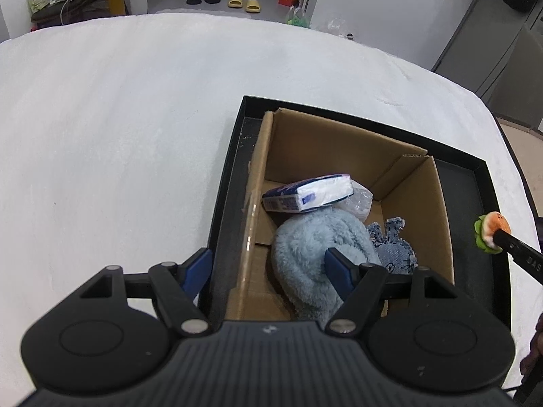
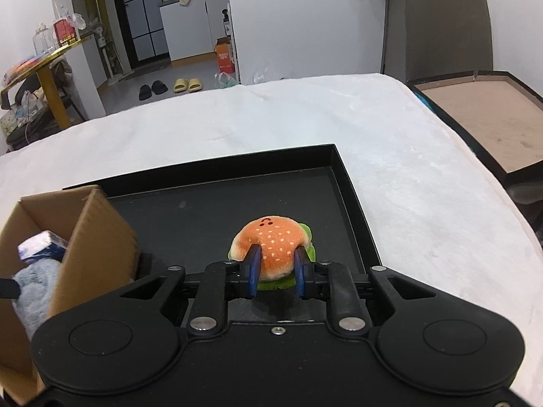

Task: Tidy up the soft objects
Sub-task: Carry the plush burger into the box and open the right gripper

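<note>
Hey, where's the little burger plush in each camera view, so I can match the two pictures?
Left wrist view: burger plush at the far right edge, pinched by the right gripper.
Right wrist view: lower centre, squeezed between the blue fingers, over the black tray.
Shared landmark: the cardboard box standing in that tray.

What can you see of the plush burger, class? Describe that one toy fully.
The plush burger is a small soft toy: an orange bun top dotted with pale seeds and stitched with a little dark smiling face, a cream band below, and green felt lettuce poking out at the edge. The right gripper is shut on it, blue pads squeezing the bun's near sides. It sits over the black tray, right of the cardboard box.
</note>
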Available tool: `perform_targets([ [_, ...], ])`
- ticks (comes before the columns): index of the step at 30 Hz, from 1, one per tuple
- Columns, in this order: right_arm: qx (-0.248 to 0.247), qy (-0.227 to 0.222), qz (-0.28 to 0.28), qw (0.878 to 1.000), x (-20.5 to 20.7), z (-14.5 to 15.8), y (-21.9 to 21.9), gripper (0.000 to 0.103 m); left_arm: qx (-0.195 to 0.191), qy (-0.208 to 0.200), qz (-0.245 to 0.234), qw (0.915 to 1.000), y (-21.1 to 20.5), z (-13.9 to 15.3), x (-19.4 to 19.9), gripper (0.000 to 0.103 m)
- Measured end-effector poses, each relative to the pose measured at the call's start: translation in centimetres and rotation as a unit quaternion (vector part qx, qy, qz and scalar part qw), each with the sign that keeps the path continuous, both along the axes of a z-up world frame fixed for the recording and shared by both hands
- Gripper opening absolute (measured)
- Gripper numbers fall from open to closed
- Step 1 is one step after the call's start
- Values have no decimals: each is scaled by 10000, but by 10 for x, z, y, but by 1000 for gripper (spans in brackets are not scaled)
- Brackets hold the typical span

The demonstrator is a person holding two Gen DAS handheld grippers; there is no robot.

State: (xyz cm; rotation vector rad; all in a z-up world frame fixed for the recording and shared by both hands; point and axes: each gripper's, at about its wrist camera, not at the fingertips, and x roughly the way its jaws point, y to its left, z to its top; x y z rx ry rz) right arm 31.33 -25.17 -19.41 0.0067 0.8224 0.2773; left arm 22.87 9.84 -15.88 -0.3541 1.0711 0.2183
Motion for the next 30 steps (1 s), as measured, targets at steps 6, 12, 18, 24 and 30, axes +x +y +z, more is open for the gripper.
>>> perform_targets([
  [6, 109, -165, 39, 9998, -14, 18, 5, 21, 34, -110, -158, 9998, 2, 6, -6, 72],
  [12, 220, -297, 138, 9992, -28, 37, 12, 21, -1, -163, -341, 9993, 0, 7, -14, 72],
  [18, 310, -458, 255, 9981, -37, 53, 24, 21, -59, -355, -526, 9980, -3, 10, -21, 71],
  [24, 378, -478, 376, 9974, -45, 63, 40, 21, -172, -460, -577, 9971, 2, 12, -29, 68],
  [30, 402, -494, 596, 9962, -50, 69, 59, 21, -292, -556, -569, 9964, 10, 13, -37, 65],
])
